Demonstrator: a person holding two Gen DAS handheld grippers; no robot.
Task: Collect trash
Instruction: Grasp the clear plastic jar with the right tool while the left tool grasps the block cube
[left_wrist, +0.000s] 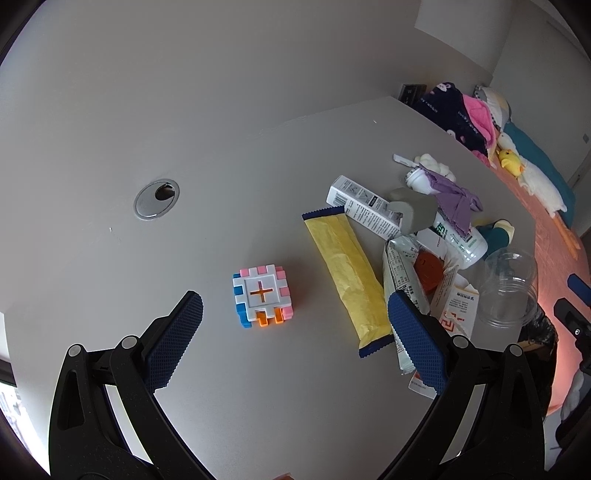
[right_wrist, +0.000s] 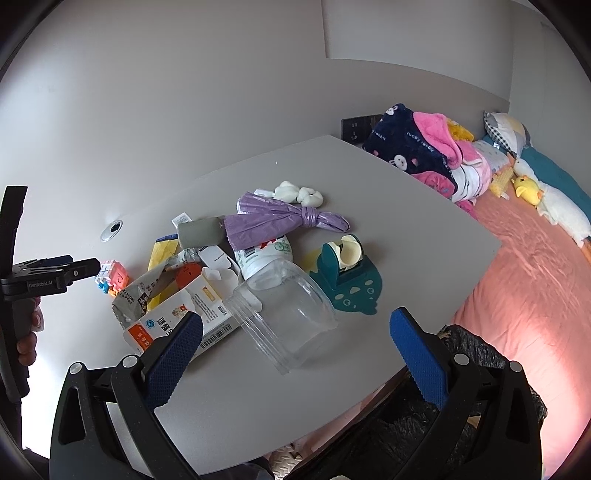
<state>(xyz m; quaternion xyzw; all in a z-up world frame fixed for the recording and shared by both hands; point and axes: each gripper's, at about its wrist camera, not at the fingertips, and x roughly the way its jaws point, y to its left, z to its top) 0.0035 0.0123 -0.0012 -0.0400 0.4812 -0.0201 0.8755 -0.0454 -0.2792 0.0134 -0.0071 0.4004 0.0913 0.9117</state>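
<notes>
A heap of trash lies on the grey table (left_wrist: 184, 258): a yellow wrapper (left_wrist: 345, 275), a white carton (left_wrist: 364, 210), a silver foil pouch (left_wrist: 400, 284), an orange-and-white box (right_wrist: 177, 321), a white bottle (right_wrist: 264, 260), a purple bag (right_wrist: 269, 223) and a clear plastic jar (right_wrist: 291, 317) on its side. My left gripper (left_wrist: 295, 312) is open above the table, with a colourful block cube (left_wrist: 263, 295) between its fingers and untouched. My right gripper (right_wrist: 295, 332) is open above the clear jar. A black bin bag (right_wrist: 424, 424) sits below the table's near edge.
A teal tape dispenser (right_wrist: 345, 275) and a white crumpled lump (right_wrist: 301, 194) also lie on the table. A cable grommet (left_wrist: 157, 199) is set in the tabletop. A pink bed (right_wrist: 535, 295) with blankets and plush toys runs along the right side. A hand (right_wrist: 27, 332) holds the left gripper.
</notes>
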